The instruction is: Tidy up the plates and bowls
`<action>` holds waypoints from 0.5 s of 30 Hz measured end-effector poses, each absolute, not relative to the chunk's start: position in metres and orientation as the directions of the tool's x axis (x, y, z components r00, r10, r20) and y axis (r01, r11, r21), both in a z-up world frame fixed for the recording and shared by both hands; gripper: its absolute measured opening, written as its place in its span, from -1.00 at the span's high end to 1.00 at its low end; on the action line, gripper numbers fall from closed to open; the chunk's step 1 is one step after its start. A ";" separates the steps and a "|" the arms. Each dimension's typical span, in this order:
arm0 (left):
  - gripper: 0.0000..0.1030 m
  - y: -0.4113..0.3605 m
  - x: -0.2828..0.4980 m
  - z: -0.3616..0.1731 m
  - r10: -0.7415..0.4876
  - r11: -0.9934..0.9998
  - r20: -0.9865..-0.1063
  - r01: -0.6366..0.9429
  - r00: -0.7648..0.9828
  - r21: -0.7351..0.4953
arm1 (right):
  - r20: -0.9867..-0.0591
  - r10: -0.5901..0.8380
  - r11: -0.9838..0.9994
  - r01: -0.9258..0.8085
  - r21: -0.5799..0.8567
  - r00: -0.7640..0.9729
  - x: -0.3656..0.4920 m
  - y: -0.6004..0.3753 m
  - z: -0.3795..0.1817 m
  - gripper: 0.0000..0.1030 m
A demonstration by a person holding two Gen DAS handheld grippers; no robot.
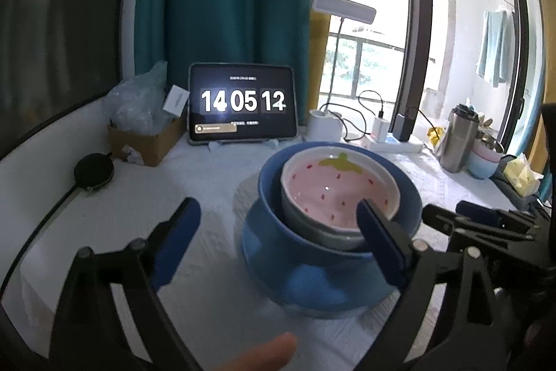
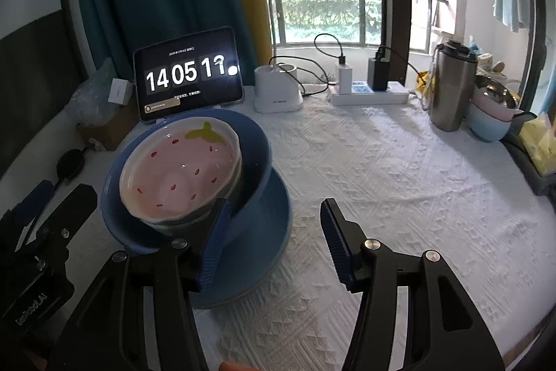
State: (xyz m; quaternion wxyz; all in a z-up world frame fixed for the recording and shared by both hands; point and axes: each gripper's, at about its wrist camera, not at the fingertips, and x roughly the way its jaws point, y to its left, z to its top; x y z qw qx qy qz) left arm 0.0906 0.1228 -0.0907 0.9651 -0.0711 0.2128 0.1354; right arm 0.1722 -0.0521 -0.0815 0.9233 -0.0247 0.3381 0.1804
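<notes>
A pink strawberry-pattern bowl (image 1: 333, 190) (image 2: 180, 169) sits inside a blue bowl (image 1: 410, 193) (image 2: 257, 141), which rests on a blue plate (image 1: 312, 287) (image 2: 271, 249) on the white cloth. The nested bowls look tilted in the right wrist view. My left gripper (image 1: 278, 207) is open wide in front of the stack; its right finger (image 1: 378, 239) overlaps the bowls' rims, and its left finger stands apart from them. My right gripper (image 2: 274, 207) is open to the right of the stack, with only cloth and the plate's edge between its fingers. Each gripper also shows in the other's view: the right gripper (image 1: 479, 221), the left gripper (image 2: 52, 204).
At the back stand a tablet clock (image 2: 187, 75), a lamp base (image 2: 278, 89) and a power strip (image 2: 368, 96) with cables. A steel tumbler (image 2: 451, 86), stacked pastel bowls (image 2: 490, 117) and tissues (image 2: 538, 141) are at the right. At the left are a cardboard box (image 1: 146, 141) and a black disc (image 1: 93, 169).
</notes>
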 end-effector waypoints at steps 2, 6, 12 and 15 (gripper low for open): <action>-0.80 0.121 0.085 -0.090 0.235 0.951 -0.418 -0.296 0.877 -0.086 | -0.633 0.314 0.935 -0.347 0.076 0.708 0.168 -0.056 -0.082 -0.11; -0.80 0.118 0.071 -0.084 0.241 0.948 -0.379 -0.300 0.894 -0.106 | -0.619 0.306 0.938 -0.339 0.068 0.723 0.157 -0.064 -0.081 -0.11; -0.80 0.113 0.051 -0.079 0.259 0.943 -0.339 -0.312 0.904 -0.112 | -0.589 0.300 0.941 -0.335 0.053 0.750 0.139 -0.069 -0.076 -0.11; -0.80 0.109 0.043 -0.077 0.261 0.944 -0.333 -0.312 0.906 -0.106 | -0.577 0.299 0.941 -0.334 0.048 0.760 0.130 -0.073 -0.074 -0.11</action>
